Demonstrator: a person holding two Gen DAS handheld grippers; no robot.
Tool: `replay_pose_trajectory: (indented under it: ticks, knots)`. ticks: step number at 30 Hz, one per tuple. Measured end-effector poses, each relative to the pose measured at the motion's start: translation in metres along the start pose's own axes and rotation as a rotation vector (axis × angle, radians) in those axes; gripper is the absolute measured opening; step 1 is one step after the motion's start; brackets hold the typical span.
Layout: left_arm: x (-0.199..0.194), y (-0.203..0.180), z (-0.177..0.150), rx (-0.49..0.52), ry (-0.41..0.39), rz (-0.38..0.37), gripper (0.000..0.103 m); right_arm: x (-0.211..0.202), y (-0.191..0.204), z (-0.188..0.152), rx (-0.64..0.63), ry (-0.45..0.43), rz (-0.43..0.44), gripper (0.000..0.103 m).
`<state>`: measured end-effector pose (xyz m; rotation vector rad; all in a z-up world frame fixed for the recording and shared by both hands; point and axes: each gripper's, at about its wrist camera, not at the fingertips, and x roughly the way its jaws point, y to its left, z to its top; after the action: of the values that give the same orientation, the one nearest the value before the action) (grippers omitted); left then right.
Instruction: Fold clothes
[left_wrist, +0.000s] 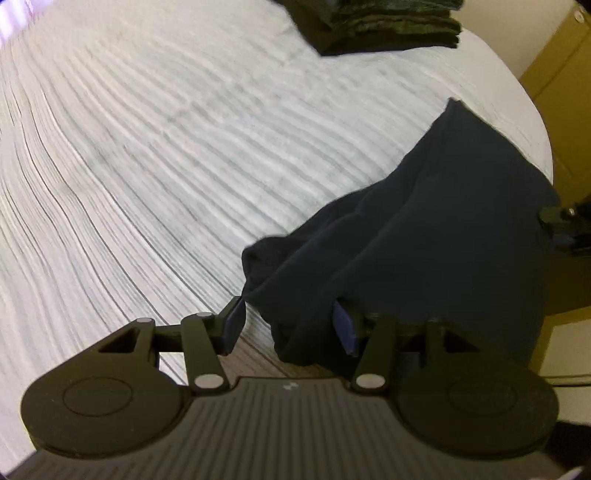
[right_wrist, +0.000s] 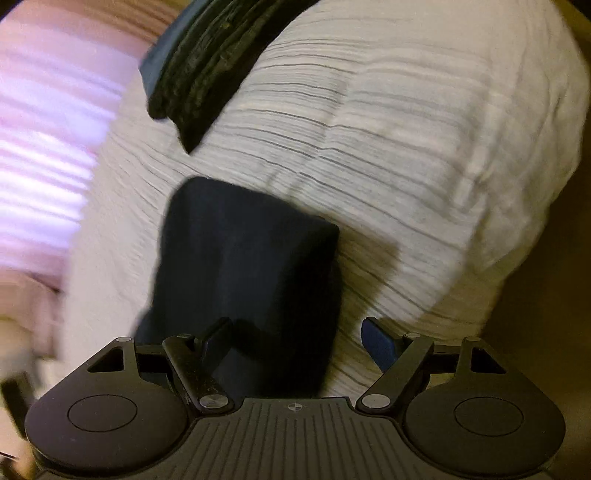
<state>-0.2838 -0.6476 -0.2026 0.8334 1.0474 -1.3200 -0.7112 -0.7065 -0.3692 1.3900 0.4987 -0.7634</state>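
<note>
Mostly risk notes, view by view.

Left wrist view: left gripper (left_wrist: 290, 325) jaws about half apart, dark navy garment (left_wrist: 424, 236) bunched between them. Whether the pads press on the cloth I cannot tell; the right pad is half hidden in folds. Garment lies crumpled near the edge of the striped white bedcover (left_wrist: 184, 147). If only one loose layer is caught, a lift likely drags the bundle askew or drops it off the edge. Folded dark stack (left_wrist: 376, 26) sits well apart at the far end.

Right wrist view: right gripper (right_wrist: 295, 343) jaws wide. The garment hangs against the left finger, while the right pad (right_wrist: 376, 345) stands clear. Nothing is clamped. Closing now would likely pinch a thick wad, giving a lumpy fold. Frame is blurred, so aim is uncertain.
</note>
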Motion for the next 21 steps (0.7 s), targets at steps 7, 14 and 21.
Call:
replay_pose_trajectory:
  ticks: [7,14,21]
  knots:
    - [-0.013,-0.039,0.017,0.116,-0.019,-0.054,0.047,0.022,-0.039,-0.004,0.109,-0.008,0.167,0.079]
    - [-0.001,-0.083,0.036,0.308,-0.023,-0.129,0.047,0.027,-0.05,-0.005,0.174,-0.059,0.29,0.073]
    - [0.012,-0.101,0.059,0.412,-0.035,-0.172,0.047,0.034,-0.049,-0.008,0.167,-0.096,0.262,0.064]
